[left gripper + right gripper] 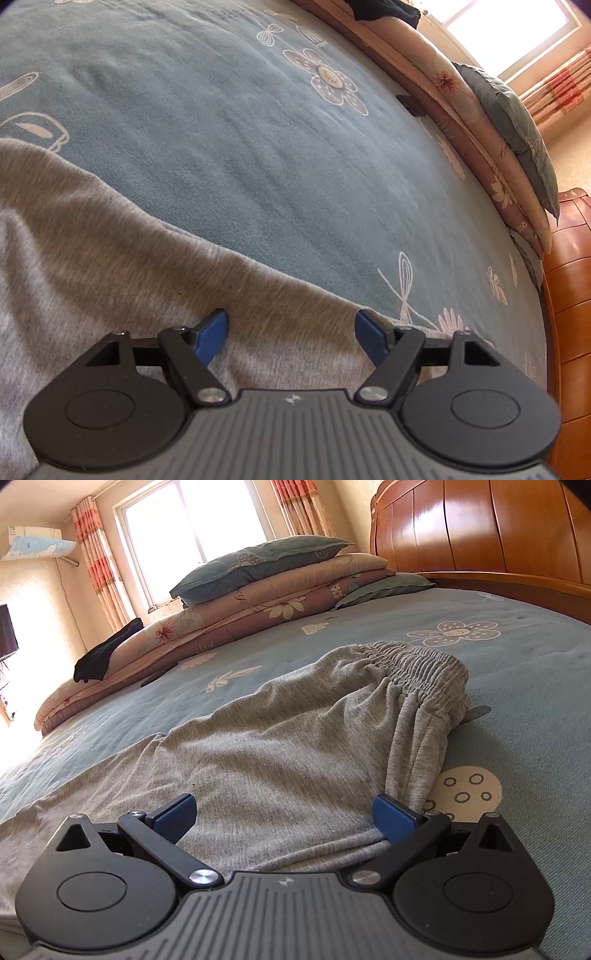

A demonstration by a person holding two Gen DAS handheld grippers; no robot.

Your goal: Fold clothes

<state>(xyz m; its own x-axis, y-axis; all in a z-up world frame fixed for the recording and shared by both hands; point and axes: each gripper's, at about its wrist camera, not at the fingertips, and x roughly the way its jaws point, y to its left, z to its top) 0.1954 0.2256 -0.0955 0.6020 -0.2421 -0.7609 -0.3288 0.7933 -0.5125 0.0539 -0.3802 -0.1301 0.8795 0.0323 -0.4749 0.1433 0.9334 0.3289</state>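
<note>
I hover both grippers, left (291,332) and right (284,816), jaws apart, over limp grey trousers (295,731); the thick waistband (417,668) looks best to pinch.

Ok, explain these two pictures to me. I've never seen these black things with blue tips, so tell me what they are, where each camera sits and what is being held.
They are hand-held two-finger grippers, one in each of a person's hands, each with a camera looking forward along its fingers. One picture comes from the left gripper, the other from the right gripper. Both have their blue pads spread wide, clamped on nothing. Under them lie grey knit trousers with a gathered elastic waistband, spread on a teal bedsheet printed with flowers. Folded pink floral quilts with a grey-green pillow on top are stacked at the far side, by the wooden headboard.
</note>
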